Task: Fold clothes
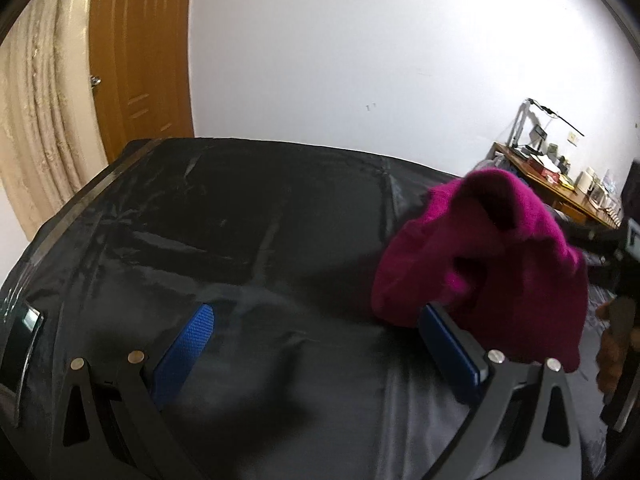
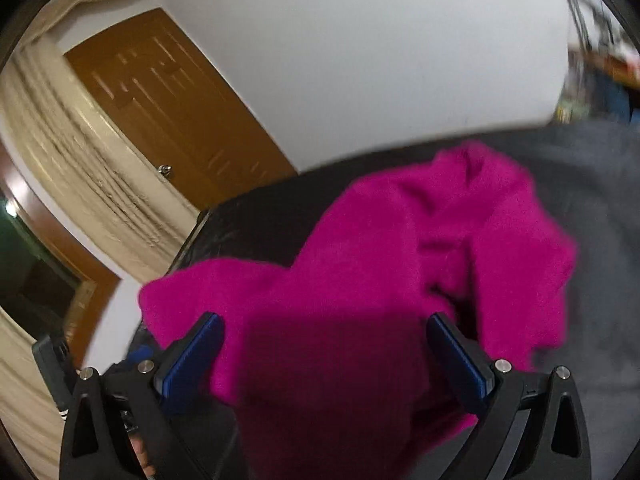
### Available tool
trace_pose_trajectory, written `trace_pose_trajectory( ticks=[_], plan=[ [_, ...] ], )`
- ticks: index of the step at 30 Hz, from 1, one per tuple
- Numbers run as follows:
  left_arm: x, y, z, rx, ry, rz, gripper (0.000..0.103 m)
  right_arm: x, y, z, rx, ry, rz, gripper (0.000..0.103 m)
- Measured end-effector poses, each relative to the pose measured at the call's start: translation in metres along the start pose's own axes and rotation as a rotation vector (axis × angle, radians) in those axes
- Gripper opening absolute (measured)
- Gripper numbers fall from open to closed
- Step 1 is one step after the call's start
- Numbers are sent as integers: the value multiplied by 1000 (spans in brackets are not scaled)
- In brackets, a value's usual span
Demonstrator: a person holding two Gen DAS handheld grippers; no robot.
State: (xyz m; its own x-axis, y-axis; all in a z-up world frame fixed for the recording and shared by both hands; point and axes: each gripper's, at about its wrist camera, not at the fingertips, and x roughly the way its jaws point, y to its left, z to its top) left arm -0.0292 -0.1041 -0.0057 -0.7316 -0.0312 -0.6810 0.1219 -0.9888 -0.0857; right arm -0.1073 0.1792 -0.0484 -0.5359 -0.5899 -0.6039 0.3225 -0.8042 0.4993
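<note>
A magenta knit garment (image 1: 492, 264) lies bunched in a heap on the black sheet (image 1: 240, 220) that covers the bed. My left gripper (image 1: 316, 312) is open over bare sheet, and its right blue pad (image 1: 448, 344) touches the heap's left edge. In the right wrist view, which is motion-blurred, the garment (image 2: 400, 248) fills the middle. My right gripper (image 2: 324, 320) is open wide with the cloth lying between and under its fingers. Part of the right gripper (image 1: 624, 248) and a hand (image 1: 612, 344) show at the far right of the left wrist view.
A wooden door (image 1: 140, 52) and a cream curtain (image 1: 36, 120) stand beyond the bed's far left corner. A cluttered wooden desk (image 1: 560, 184) stands against the white wall at the right. Grey bedding (image 2: 592, 200) lies right of the garment.
</note>
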Motion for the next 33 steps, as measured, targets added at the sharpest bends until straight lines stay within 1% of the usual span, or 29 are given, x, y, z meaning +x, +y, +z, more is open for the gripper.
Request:
trace_pose_trajectory(
  ticks=[2,5,7,10,12,15,17,20,22,25,26,28,30,31,33],
  plan=[
    [2,7,0,-13,5,7,103,11,-5,0,44,36,79,103],
    [6,17,0,-28,8,21,103,3,15,-18,-41,37,225,103],
    [5,22,0,-36,4,31,103,-5,36,-34,-121,58,337,103],
    [2,31,-3,-49,-6,40,103,-11,57,-59,-201,99,413,103],
    [-1,32,-2,-46,-9,34,103,-10,64,-78,-225,140,440,103],
    [-6,27,-2,-18,-17,10,103,-10,77,-112,-290,185,440,103],
    [-9,23,-3,6,-24,-6,103,-7,88,-125,-356,212,424,103],
    [-9,13,-6,41,-17,-32,103,-7,103,-157,-493,263,352,103],
    [-6,7,-8,61,-4,-39,103,-7,106,-176,-565,291,280,103],
    [2,-1,-13,88,26,-54,103,-19,93,-187,-579,284,220,103],
    [4,-3,-15,94,36,-60,103,-24,87,-185,-572,276,208,103],
    [8,-7,-20,105,52,-73,103,-43,67,-170,-512,216,193,103],
    [10,-12,-23,113,58,-79,103,-70,38,-154,-420,115,168,103],
    [10,-15,-23,117,59,-82,103,-86,21,-143,-358,48,147,103],
    [8,-23,-22,125,56,-94,103,-98,-4,-121,-267,-44,79,103]
  ],
)
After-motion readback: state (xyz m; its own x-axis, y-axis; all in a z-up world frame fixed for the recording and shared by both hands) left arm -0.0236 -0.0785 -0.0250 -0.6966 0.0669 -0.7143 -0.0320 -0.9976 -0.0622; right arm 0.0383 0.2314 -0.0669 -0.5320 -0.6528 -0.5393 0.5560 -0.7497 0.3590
